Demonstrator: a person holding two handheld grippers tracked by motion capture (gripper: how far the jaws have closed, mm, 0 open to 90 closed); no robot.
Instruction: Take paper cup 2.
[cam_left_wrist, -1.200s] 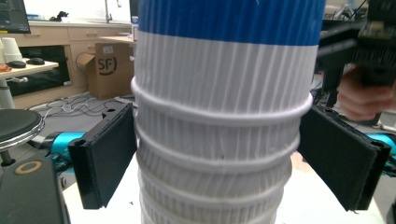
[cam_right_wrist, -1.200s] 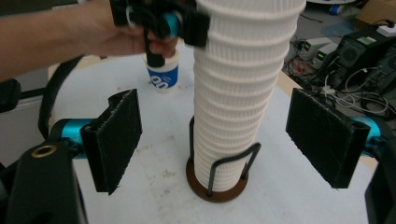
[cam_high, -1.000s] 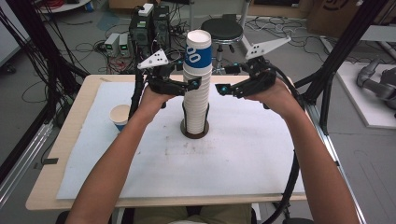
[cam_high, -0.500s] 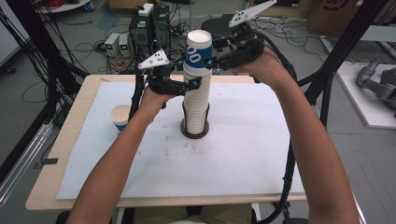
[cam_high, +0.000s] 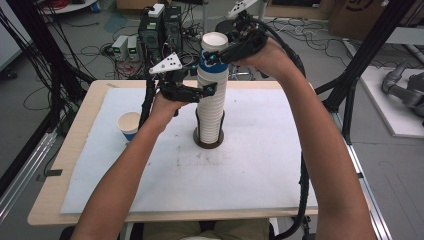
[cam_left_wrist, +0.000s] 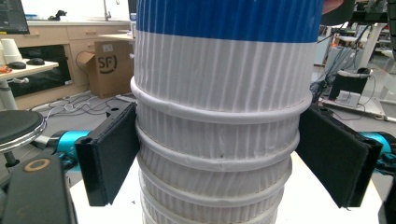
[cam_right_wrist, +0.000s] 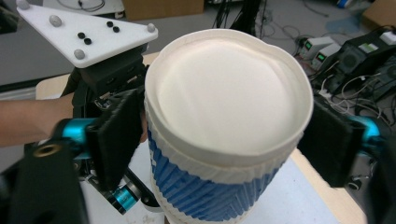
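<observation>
A tall stack of white ribbed paper cups (cam_high: 210, 112) stands in a dark ring holder at the table's middle. Its top cup (cam_high: 214, 52) wears a blue band. My left gripper (cam_high: 210, 90) is shut on the stack partway up; in the left gripper view both black pads (cam_left_wrist: 111, 154) press the white cup walls (cam_left_wrist: 219, 140). My right gripper (cam_high: 216, 56) reaches in from the right at the top. Its jaws have just been closing with the top cup (cam_right_wrist: 229, 102) between them, and the pads (cam_right_wrist: 116, 135) now touch its sides.
A single blue-and-white cup (cam_high: 129, 125) stands upright at the left of the white mat (cam_high: 260, 170). Power supplies and cables (cam_high: 160, 30) sit on the floor behind the table. Black frame posts (cam_high: 360, 65) rise at both sides.
My right gripper has risen from the stack's middle to the top cup and closed around it. The left gripper has kept its hold in place.
</observation>
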